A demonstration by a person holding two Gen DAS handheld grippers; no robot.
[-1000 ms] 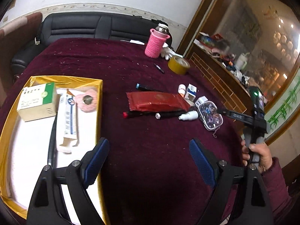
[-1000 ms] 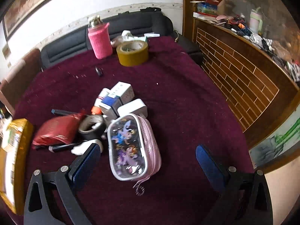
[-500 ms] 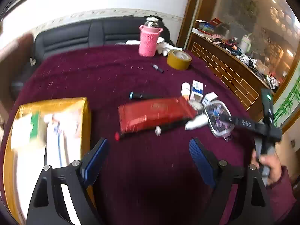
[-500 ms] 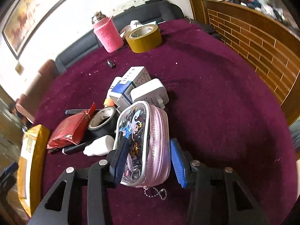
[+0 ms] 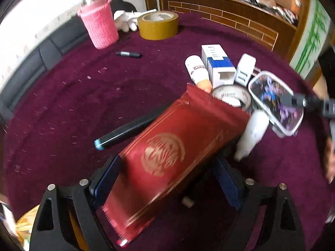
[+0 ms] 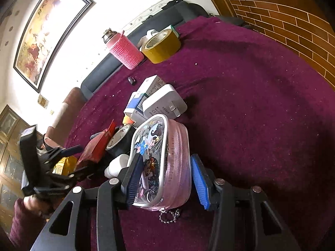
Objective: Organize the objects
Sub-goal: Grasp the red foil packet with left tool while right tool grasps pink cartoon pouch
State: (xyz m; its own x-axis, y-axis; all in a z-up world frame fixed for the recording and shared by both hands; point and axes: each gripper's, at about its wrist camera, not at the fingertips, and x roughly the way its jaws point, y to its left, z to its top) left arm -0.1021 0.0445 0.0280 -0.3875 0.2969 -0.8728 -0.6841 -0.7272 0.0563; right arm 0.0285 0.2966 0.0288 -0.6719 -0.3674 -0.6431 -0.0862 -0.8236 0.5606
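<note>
Where clutter lies, maroon tablecloth (image 6: 251, 96) meets sofa (image 5: 52, 48).

bright daylight washes out the white wall (image 6: 88, 48) and glares off the framed painting (image 6: 45, 33), the maroon tablecloth (image 6: 261, 108) falls into shadow near the rounded fisheye corners, and the red packet (image 5: 167, 156) smears with motion blur.

Round worktop (image 6: 261, 104) draped in maroon velvet cloth. Beyond its far edge, black leather sofa (image 6: 117, 67) against white wall (image 6: 108, 8). Framed painting (image 6: 46, 31) hung high. Wooden brick-pattern counter (image 6: 289, 18) along right edge, brightly lit.
</note>
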